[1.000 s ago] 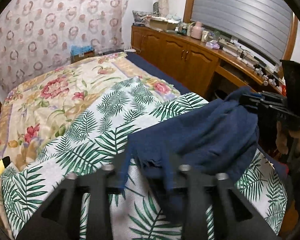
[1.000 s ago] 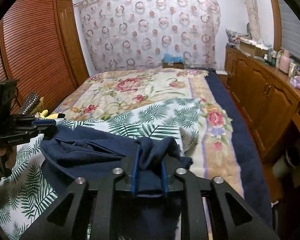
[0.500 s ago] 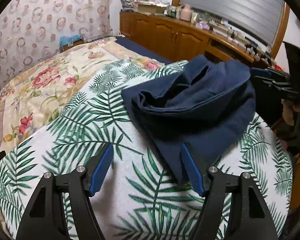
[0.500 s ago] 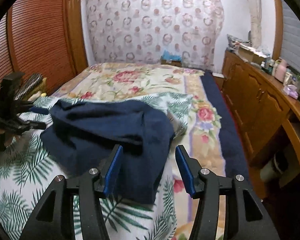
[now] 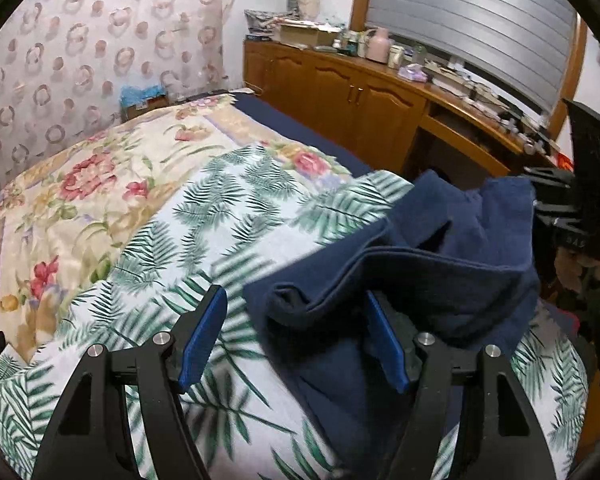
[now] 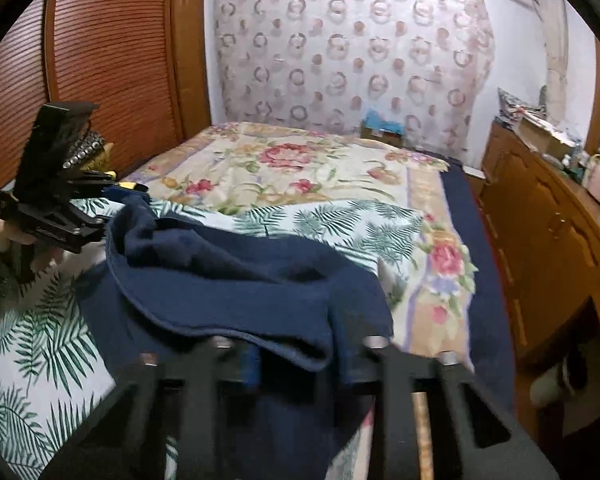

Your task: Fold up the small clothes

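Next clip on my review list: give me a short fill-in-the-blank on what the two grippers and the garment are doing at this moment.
1. The garment being folded is dark ____ in colour.
2. It lies on a cloth printed with green ____.
3. The left gripper has its jaws ____, one corner of the garment between them.
4. The right gripper is closing on the garment's ____.

Missing words: blue; leaves; open; edge
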The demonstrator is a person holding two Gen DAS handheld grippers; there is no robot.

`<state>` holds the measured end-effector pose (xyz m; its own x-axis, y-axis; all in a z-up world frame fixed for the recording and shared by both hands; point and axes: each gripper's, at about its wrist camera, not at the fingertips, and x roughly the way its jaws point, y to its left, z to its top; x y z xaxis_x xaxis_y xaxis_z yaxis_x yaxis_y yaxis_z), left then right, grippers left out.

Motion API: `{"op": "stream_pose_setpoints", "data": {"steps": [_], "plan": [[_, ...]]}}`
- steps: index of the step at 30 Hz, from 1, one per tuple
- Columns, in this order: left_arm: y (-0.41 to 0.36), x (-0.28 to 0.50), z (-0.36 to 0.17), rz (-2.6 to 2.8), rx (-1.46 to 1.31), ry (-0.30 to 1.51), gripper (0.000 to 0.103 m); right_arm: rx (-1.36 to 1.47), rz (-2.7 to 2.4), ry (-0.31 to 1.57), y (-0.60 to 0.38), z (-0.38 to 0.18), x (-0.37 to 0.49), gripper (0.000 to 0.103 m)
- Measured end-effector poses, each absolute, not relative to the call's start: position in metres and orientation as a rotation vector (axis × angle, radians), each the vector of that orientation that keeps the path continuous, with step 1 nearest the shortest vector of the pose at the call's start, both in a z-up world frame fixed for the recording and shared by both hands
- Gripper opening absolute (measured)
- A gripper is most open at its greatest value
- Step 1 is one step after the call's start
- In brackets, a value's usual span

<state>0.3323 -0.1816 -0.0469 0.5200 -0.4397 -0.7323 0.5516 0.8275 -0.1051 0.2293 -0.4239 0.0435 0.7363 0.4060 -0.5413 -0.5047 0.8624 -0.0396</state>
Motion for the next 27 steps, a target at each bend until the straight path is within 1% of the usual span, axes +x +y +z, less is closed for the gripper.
{"op": "stream_pose_setpoints", "data": {"steps": [4,8,12,14,15,17,18,20,22,23,27], "plan": [[-0.171,0.345,-0.05,-0.538,0.109,0.829,0.071,-0.043,0.489,0.546,-0.449,0.048,0.243,0.007],[-0.159,0.349,-0.051,-0.478,0.097,0.812,0.071,0.082,0.337,0.651,-0.475,0.041,0.259,0.007],[-0.151,0.349,-0.054,-0.472,0.089,0.821,0.07,0.05,0.256,0.687,-0.483,0.039,0.258,0.007],[-0.149,0.347,-0.055,-0.481,0.074,0.827,0.07,0.034,0.2,0.701,-0.482,0.043,0.254,0.023],[-0.149,0.347,-0.054,-0.487,0.067,0.83,0.07,0.032,0.187,0.704,-0.482,0.046,0.253,0.028],[-0.15,0.344,-0.054,-0.503,0.055,0.832,0.07,0.039,0.198,0.7,-0.486,0.05,0.245,0.045],[-0.15,0.344,-0.054,-0.509,0.051,0.836,0.071,0.044,0.212,0.691,-0.483,0.053,0.238,0.048],[-0.152,0.342,-0.057,-0.529,0.037,0.849,0.071,0.045,0.23,0.68,-0.481,0.055,0.232,0.06],[-0.156,0.343,-0.061,-0.546,0.035,0.871,0.071,0.053,0.27,0.679,-0.473,0.052,0.229,0.067],[-0.159,0.343,-0.064,-0.55,0.04,0.88,0.071,0.054,0.285,0.684,-0.47,0.049,0.228,0.068],[-0.166,0.347,-0.073,-0.562,0.048,0.912,0.071,0.039,0.299,0.735,-0.468,0.03,0.238,0.069]]}}
